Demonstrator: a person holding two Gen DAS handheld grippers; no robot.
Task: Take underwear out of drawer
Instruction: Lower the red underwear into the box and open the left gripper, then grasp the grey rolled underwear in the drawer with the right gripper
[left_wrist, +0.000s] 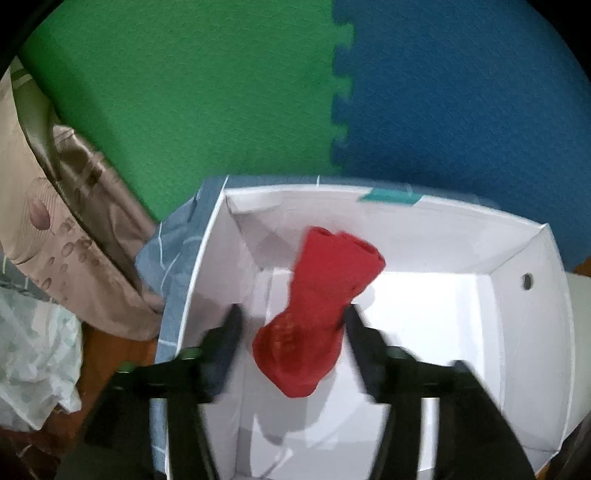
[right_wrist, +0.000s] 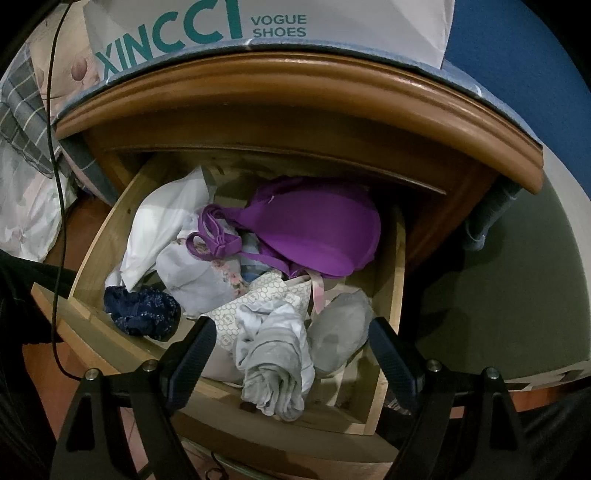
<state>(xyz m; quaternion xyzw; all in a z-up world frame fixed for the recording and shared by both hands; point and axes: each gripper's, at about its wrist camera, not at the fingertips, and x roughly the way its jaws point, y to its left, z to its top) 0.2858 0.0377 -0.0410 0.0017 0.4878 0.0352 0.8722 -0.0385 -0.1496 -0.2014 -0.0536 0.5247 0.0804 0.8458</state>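
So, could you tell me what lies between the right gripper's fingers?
In the right wrist view, a rolled grey garment lies in the drawer between the open right gripper.

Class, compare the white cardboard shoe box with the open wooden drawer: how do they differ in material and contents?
The white cardboard shoe box has pale paper walls; the open wooden drawer has bare timber sides. The box contains one red garment between the open left gripper; the drawer is heaped with garments, including a purple bra, below the open right gripper. Both are open-topped.
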